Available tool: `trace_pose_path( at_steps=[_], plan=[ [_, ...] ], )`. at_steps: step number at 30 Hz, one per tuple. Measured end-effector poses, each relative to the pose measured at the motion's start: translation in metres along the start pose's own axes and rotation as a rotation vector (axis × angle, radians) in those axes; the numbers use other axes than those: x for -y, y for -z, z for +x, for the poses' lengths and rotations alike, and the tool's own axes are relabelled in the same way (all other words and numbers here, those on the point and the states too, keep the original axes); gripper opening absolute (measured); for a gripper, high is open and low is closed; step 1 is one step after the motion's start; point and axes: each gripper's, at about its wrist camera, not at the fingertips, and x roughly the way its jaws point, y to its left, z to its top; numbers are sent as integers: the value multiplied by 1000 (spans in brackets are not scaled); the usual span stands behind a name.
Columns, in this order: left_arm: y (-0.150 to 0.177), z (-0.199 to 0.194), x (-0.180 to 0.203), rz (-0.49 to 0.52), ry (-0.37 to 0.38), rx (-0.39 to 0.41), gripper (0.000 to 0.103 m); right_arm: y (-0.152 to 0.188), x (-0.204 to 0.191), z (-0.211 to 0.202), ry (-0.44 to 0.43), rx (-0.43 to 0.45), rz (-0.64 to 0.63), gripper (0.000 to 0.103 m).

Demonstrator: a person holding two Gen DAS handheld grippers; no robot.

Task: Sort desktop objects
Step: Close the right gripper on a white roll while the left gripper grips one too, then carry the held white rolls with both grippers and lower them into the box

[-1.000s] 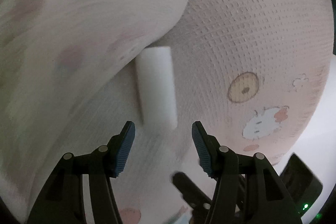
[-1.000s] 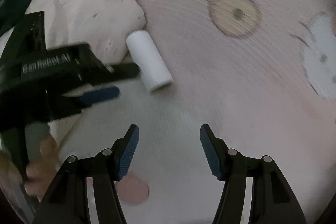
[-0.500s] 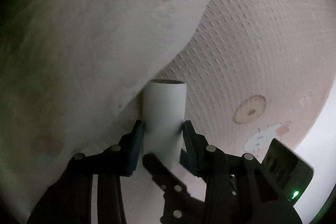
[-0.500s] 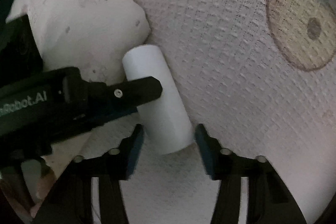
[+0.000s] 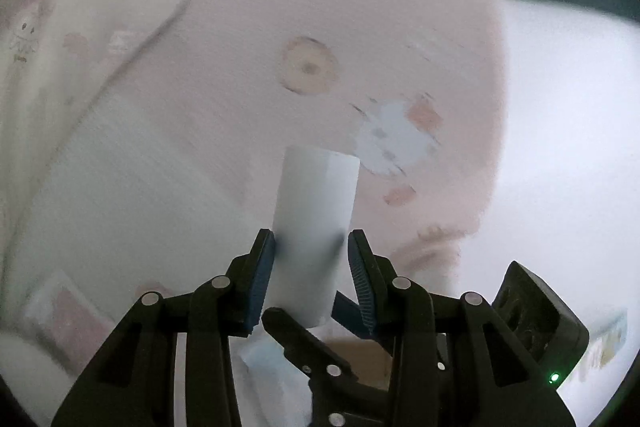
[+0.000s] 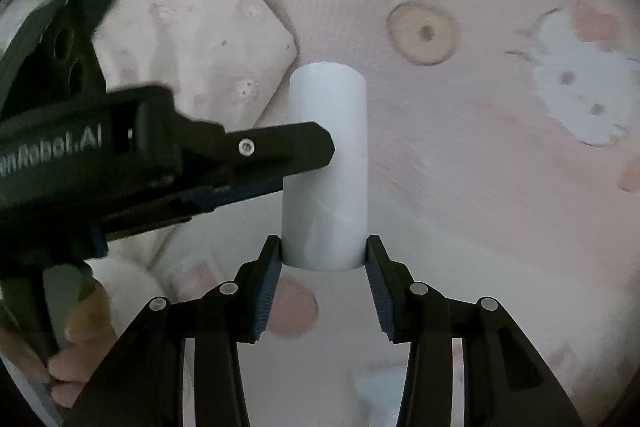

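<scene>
A white cylinder [image 5: 316, 223] is held between the blue pads of my left gripper [image 5: 310, 247], which is shut on it. The same white cylinder [image 6: 326, 163] stands between the pads of my right gripper [image 6: 323, 255], which is shut on its near end. In the right wrist view the left gripper's fingers [image 6: 276, 151] come in from the left and clamp the cylinder's middle. In the left wrist view the right gripper's finger [image 5: 304, 339] shows below the cylinder. The cylinder is lifted off the pink patterned cloth [image 6: 480, 167].
A pink cushion [image 6: 192, 43] with small prints lies left of the cylinder. The cloth carries a tan round print [image 6: 422, 33] and a white cartoon print [image 6: 580, 95]. A pale white surface [image 5: 560, 147] lies to the right. A hand [image 6: 68, 339] holds the left gripper.
Both grippers came in and closed on the white cylinder, then lifted it off the cloth. The view has pulled back and the cloth sits farther away.
</scene>
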Motion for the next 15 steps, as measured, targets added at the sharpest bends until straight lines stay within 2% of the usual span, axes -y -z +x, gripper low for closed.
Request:
trace_pose_path(
  at_steps=[4, 6, 8, 11, 13, 15],
  plan=[
    [33, -20, 44, 73, 48, -7, 42, 31, 0, -50, 60, 66, 17, 40],
    [37, -25, 69, 103, 51, -4, 42, 51, 8, -78, 91, 94, 41, 40],
    [46, -41, 84, 130, 75, -16, 42, 69, 15, -107, 96, 133, 74, 40],
    [66, -48, 113, 152, 110, -38, 42, 76, 22, -131, 106, 178, 99, 40],
    [81, -68, 118, 173, 120, -60, 42, 88, 32, -151, 105, 212, 129, 40],
    [91, -68, 139, 222, 121, -74, 42, 98, 41, -170, 86, 236, 132, 40]
  ],
)
